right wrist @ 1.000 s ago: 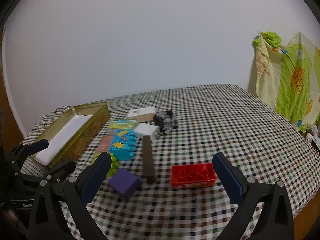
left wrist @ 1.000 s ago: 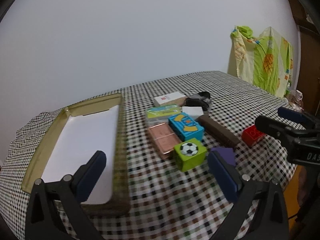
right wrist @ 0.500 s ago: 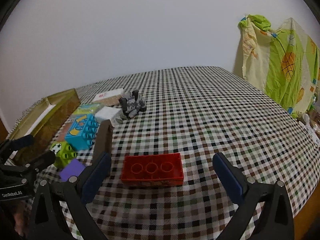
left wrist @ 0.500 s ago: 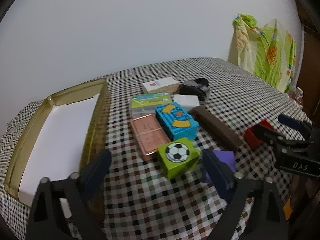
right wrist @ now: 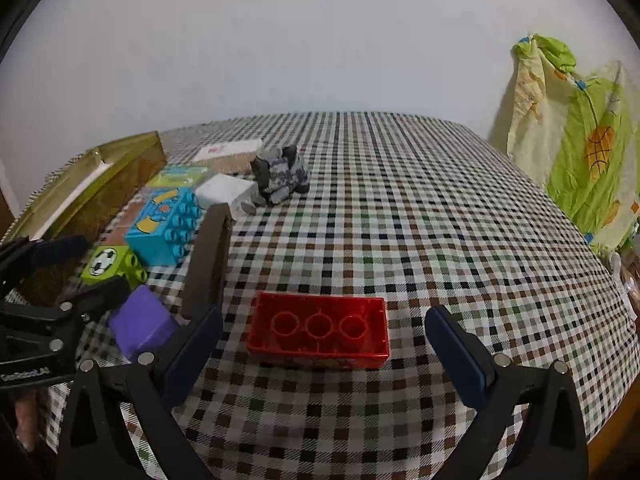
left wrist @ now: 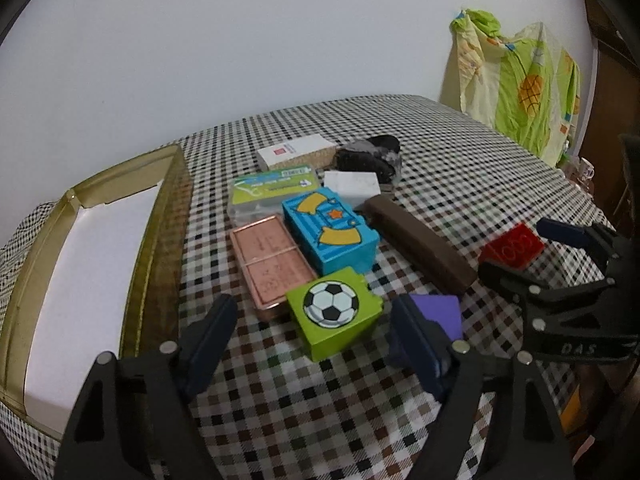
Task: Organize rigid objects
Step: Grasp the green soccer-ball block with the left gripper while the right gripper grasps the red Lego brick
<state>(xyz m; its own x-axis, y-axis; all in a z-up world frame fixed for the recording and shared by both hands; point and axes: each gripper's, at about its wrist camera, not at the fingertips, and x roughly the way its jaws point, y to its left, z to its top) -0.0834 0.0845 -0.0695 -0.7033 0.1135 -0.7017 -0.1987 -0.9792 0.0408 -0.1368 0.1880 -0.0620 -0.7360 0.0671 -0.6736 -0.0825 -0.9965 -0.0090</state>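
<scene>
red brick (right wrist: 319, 330) — crosswise, hollow side seemingly up

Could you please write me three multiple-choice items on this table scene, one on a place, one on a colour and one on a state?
1. What lies directly ahead of the right gripper?
A. the red brick
B. the gold tray
C. the white box

2. What colour is the block printed with a football?
A. blue
B. green
C. red

3. How does the red brick lie?
A. studs up
B. standing on one end
C. hollow underside up

Answers:
1 A: in the right wrist view the brick sits on the checked cloth between the two open fingers, touching neither.
2 B: the football is on a lime green face, beside the blue block.
3 C: three round tubes show inside its open top.

The left gripper is closing, with the green block just ahead of it and not yet gripped.
</scene>
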